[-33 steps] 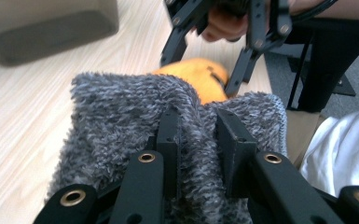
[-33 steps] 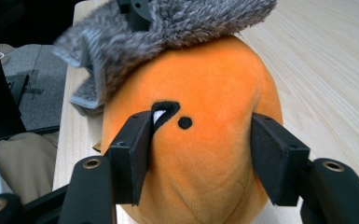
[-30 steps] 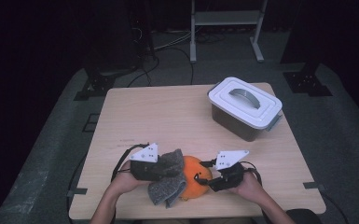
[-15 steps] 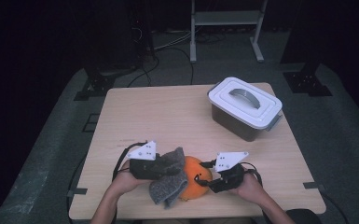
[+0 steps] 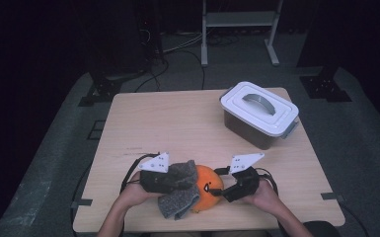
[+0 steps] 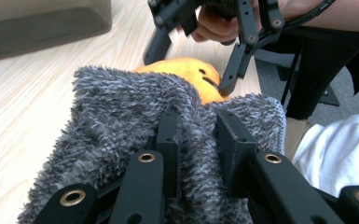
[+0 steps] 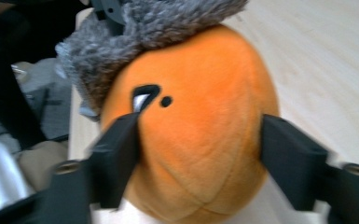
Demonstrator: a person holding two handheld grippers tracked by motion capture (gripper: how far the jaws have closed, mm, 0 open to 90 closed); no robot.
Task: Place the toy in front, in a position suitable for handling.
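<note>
Near table edge: left claw (image 6: 198, 140) clamped on grey fuzzy cloth (image 6: 135, 107) draped over orange plush toy (image 7: 191, 140). Right claw (image 7: 200, 149) just widening around toy, left pad touching. Risk: toy rolling free, cloth dragging off.

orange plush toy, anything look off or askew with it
Nothing damaged. The grey fuzzy cloth drapes unevenly over the orange plush toy, bunched where the left gripper pinches it. The right gripper straddles the toy, its jaws having just opened.
</note>
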